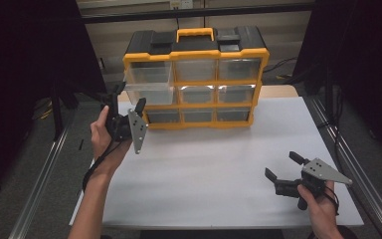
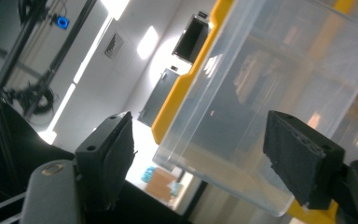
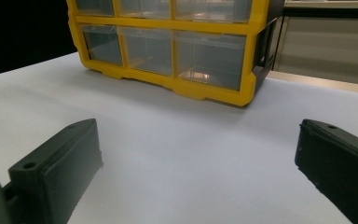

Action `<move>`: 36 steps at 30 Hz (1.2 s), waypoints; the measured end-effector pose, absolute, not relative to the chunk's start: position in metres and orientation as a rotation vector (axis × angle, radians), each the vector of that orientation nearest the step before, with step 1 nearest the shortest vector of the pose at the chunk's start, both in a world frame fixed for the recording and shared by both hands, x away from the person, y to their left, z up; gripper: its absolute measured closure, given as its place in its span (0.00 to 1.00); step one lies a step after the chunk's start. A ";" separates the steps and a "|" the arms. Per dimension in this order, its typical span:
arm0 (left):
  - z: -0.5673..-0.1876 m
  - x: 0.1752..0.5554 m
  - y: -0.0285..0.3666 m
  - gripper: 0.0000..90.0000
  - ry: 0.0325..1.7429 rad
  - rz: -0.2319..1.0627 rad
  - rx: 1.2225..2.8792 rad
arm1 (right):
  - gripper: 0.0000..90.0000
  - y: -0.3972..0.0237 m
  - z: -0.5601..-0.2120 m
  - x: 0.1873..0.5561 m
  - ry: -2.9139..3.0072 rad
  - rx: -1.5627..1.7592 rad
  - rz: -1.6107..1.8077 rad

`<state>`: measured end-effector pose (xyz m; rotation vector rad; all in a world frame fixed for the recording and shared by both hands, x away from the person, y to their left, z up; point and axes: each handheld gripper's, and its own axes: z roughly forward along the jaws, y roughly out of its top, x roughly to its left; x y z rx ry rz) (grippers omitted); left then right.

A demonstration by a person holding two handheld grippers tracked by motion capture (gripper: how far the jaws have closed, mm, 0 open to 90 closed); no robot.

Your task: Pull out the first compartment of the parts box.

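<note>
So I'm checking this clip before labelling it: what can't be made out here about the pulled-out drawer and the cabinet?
- Pulled-out drawer: high view too small and glary to show contents; in the left gripper view its far end is cut off by the frame edge.
- Left hand-held gripper: pads stand apart beside the drawer; contact cannot be told.
- Cabinet: top rows cut off in the right gripper view.
- Other drawers: reflections hide contents.
</note>
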<state>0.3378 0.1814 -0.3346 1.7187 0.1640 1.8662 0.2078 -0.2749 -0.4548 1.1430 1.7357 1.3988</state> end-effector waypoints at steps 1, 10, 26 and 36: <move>-0.333 0.338 0.184 0.23 0.204 1.837 1.698 | 0.00 -0.274 -0.455 0.207 1.737 1.143 1.398; -0.328 0.339 0.191 0.13 0.396 1.660 1.641 | 0.00 -0.274 -0.454 0.207 1.746 1.127 1.402; -0.317 0.354 0.227 0.05 0.809 0.965 1.448 | 0.00 -0.272 -0.454 0.209 1.766 1.115 1.408; -0.332 0.364 0.240 0.02 0.900 0.842 1.400 | 0.00 -0.272 -0.455 0.209 1.760 1.120 1.402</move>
